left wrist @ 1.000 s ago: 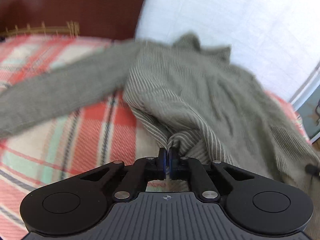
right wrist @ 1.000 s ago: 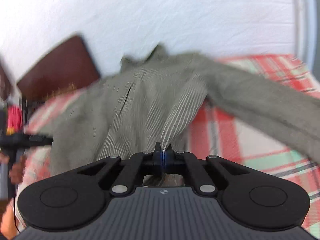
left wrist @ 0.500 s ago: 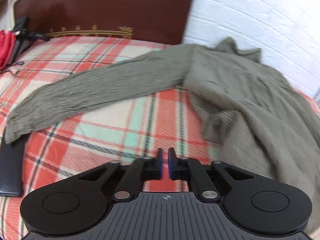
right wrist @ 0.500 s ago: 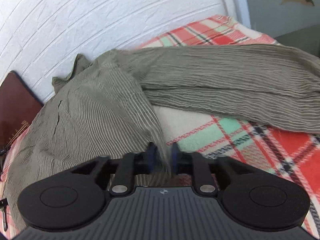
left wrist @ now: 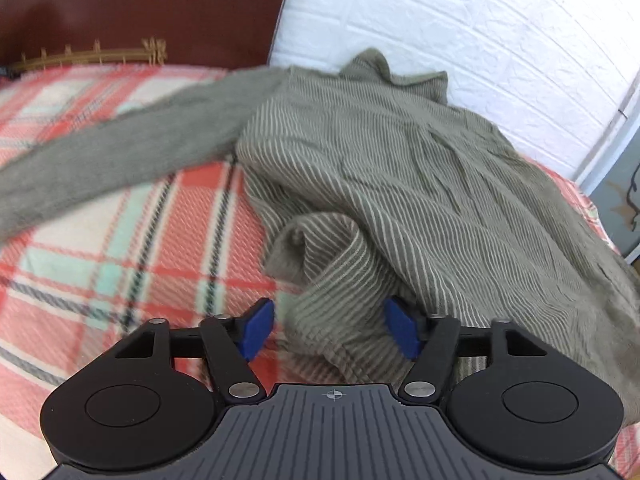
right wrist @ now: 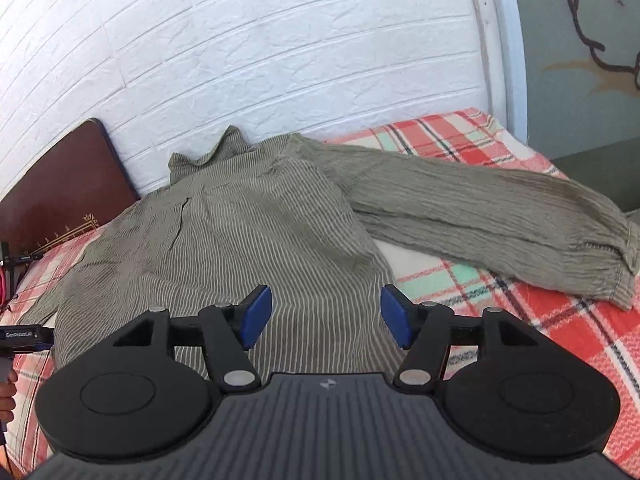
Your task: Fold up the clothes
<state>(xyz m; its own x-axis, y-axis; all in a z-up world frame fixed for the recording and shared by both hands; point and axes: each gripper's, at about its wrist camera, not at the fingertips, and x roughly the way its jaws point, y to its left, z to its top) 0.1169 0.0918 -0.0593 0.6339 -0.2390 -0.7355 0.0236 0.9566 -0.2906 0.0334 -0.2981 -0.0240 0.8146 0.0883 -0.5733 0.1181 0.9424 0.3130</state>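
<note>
A grey-green striped shirt (left wrist: 380, 168) lies spread on the plaid bed, collar toward the white wall. One sleeve (left wrist: 120, 152) stretches left in the left wrist view; the other sleeve (right wrist: 500, 216) stretches right in the right wrist view. My left gripper (left wrist: 330, 330) hovers at the shirt's rumpled hem, its jaws opening, a loose fold of hem lying between the blue pads without being pinched. My right gripper (right wrist: 326, 316) is over the shirt's lower body (right wrist: 256, 232), jaws opening wide, fabric beneath them but not gripped.
The red, white and mint plaid blanket (left wrist: 132, 248) covers the bed. A dark brown headboard (left wrist: 140, 4) stands at the left, a white brick wall (right wrist: 280, 60) behind. A person's hand holding a black device (right wrist: 16, 340) shows at the right wrist view's left edge.
Both grippers were shut on the shirt's hem a second ago and have since let it go and spread their jaws. The shirt has settled flat on the bed.
</note>
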